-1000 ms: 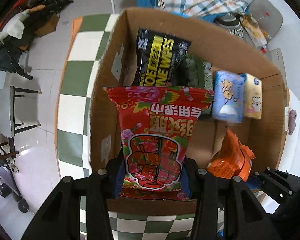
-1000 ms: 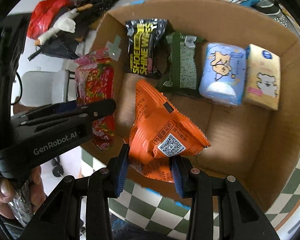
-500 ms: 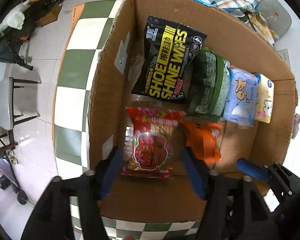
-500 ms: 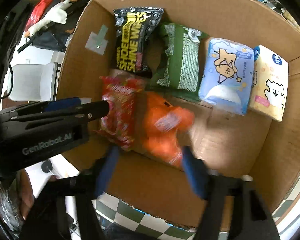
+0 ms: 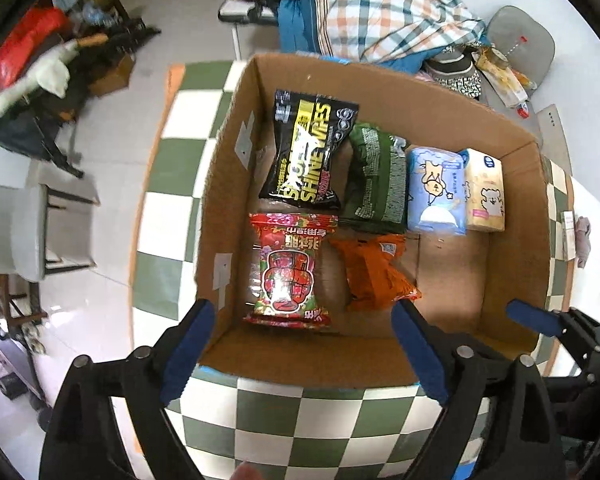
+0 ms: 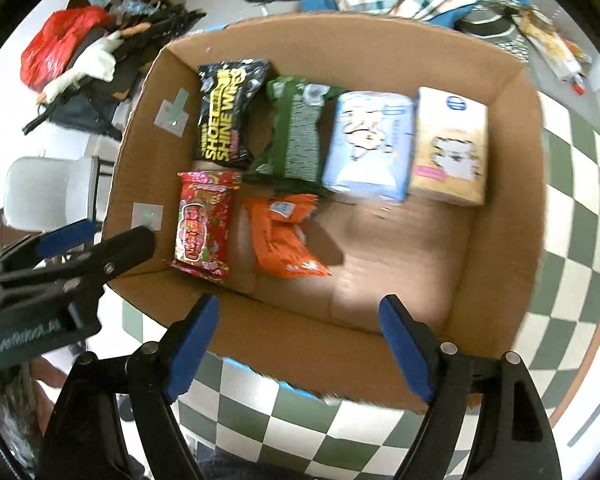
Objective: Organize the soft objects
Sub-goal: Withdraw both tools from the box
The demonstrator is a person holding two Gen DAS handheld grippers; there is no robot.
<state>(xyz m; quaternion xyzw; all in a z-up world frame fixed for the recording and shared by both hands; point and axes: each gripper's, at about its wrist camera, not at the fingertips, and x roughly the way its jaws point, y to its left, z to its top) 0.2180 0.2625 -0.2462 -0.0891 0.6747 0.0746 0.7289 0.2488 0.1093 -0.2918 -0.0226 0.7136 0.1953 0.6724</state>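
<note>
A cardboard box (image 5: pixel 228 184) (image 6: pixel 500 208) stands on a green-and-white checked cloth. Along its back lie a black wipes pack (image 5: pixel 306 156) (image 6: pixel 226 118), a green pack (image 5: pixel 376 180) (image 6: pixel 296 132), a blue tissue pack (image 5: pixel 436 192) (image 6: pixel 370 142) and a cream tissue pack (image 5: pixel 484 192) (image 6: pixel 448 148). In front lie a red pack (image 5: pixel 290 270) (image 6: pixel 202 226) and an orange pack (image 5: pixel 374 276) (image 6: pixel 282 236). My left gripper (image 5: pixel 300 344) is open and empty above the box's near wall. My right gripper (image 6: pixel 300 340) is open and empty over the near wall. The left gripper also shows in the right wrist view (image 6: pixel 80 252).
A grey chair (image 5: pixel 32 232) stands left of the table. A plaid blanket (image 5: pixel 384 16) lies behind the box. A red bag (image 6: pixel 60 48) and dark clutter sit at the far left. The box floor at front right (image 6: pixel 400 256) is bare cardboard.
Both grippers opened and dropped their packs: the red pack and the orange pack now lie in the box's front left. Both grippers have pulled back and up from the box.
</note>
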